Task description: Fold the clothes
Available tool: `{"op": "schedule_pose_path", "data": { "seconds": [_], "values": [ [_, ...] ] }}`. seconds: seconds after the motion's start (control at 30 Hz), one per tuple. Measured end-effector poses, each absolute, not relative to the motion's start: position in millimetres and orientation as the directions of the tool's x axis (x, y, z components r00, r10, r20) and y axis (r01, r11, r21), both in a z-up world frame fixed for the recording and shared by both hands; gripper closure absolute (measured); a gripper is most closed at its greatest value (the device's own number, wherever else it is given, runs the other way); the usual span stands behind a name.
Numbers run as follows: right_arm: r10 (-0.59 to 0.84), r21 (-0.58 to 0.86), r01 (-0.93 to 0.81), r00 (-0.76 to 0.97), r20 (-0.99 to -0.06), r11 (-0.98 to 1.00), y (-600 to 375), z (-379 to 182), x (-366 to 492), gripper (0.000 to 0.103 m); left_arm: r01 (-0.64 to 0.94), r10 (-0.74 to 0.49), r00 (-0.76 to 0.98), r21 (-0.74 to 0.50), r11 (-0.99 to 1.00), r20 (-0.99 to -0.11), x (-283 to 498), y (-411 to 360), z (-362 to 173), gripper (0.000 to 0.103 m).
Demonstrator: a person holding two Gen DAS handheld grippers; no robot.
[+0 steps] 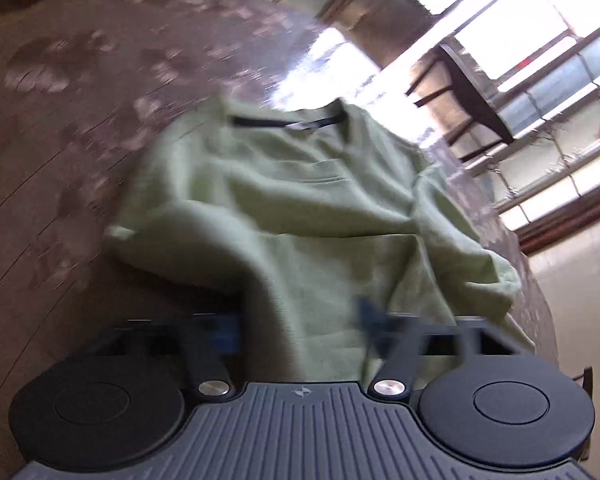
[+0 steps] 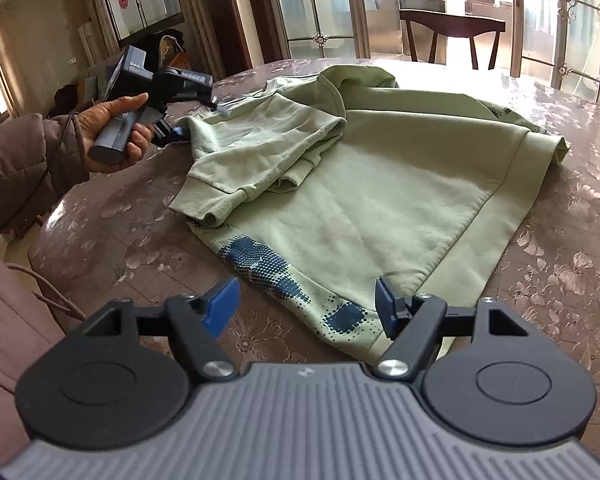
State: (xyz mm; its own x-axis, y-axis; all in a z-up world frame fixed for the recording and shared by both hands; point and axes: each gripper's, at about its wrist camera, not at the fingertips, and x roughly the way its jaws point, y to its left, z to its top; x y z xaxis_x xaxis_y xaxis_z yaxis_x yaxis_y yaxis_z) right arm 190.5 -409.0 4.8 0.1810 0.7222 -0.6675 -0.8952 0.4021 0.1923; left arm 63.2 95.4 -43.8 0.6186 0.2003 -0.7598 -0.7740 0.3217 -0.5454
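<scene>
Now we see the green sweatshirt (image 2: 364,184) lying flat on the floral worktop (image 2: 572,248), one sleeve (image 2: 256,152) folded across its body, blue dot print along the near hem. Right tongs (image 2: 306,306) are spread wide, hovering just over that hem w/o touching. Left tongs (image 2: 198,118), held in a hand (image 2: 116,136), sit at the shirt's far-left edge; left wrist view is blurred, fabric runs btwn the pads, so we can't tell their state.

Both grippers up, jaws spread

The right gripper (image 2: 304,306) sits at the bottom centre of its frame with blue pads (image 2: 220,306) wide apart. At upper left, a hand (image 2: 116,132) in a brown sleeve (image 2: 20,168) grasps the left gripper (image 2: 198,114), its fingers apart in the blurred wrist view.
</scene>
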Motion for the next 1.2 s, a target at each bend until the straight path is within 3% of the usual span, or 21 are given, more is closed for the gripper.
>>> {"op": "schedule_pose_path", "data": {
  "seconds": [0.03,0.17,0.5,0.7,0.77,0.97,1.13,1.2],
  "values": [
    [0.723,0.198,-0.893,0.181,-0.666,0.405,-409.3,2.4,191.5,0.030,-0.779,0.191,0.617,-0.558,0.286,-0.764,58.5,98.6,-47.7,0.090],
    [0.725,0.209,-0.887,0.180,-0.664,0.412,-407.5,-2.2,195.1,0.028,-0.774,0.198,0.629,-0.581,0.253,-0.752,48.5,98.7,-51.5,0.090],
    [0.703,0.085,-0.937,0.192,-0.685,0.339,-397.9,-20.4,186.8,0.025,-0.746,0.262,0.660,-0.573,0.338,-0.704,37.9,74.3,-13.7,0.092],
    [0.689,0.008,-0.957,0.202,-0.697,0.289,-392.2,-31.5,181.5,0.027,-0.777,0.296,0.601,-0.456,0.434,-0.743,42.6,56.2,12.8,0.091],
    [0.684,-0.018,-0.962,0.205,-0.700,0.271,-390.2,-35.2,179.7,0.036,-0.792,0.306,0.570,-0.412,0.450,-0.762,47.0,53.1,18.5,0.091],
    [0.672,-0.027,-0.963,0.208,-0.710,0.269,-369.8,-38.9,188.0,0.083,-0.822,0.333,0.493,-0.306,0.480,-0.803,63.2,46.6,28.7,0.091],
    [0.660,0.006,-0.962,0.183,-0.729,0.273,-357.9,-40.7,198.4,0.099,-0.831,0.351,0.452,-0.244,0.500,-0.820,71.4,43.5,30.0,0.090],
    [0.654,0.016,-0.963,0.170,-0.737,0.268,-359.2,-39.1,199.0,0.100,-0.831,0.357,0.440,-0.224,0.509,-0.824,73.2,41.9,30.2,0.090]
  ]
}}
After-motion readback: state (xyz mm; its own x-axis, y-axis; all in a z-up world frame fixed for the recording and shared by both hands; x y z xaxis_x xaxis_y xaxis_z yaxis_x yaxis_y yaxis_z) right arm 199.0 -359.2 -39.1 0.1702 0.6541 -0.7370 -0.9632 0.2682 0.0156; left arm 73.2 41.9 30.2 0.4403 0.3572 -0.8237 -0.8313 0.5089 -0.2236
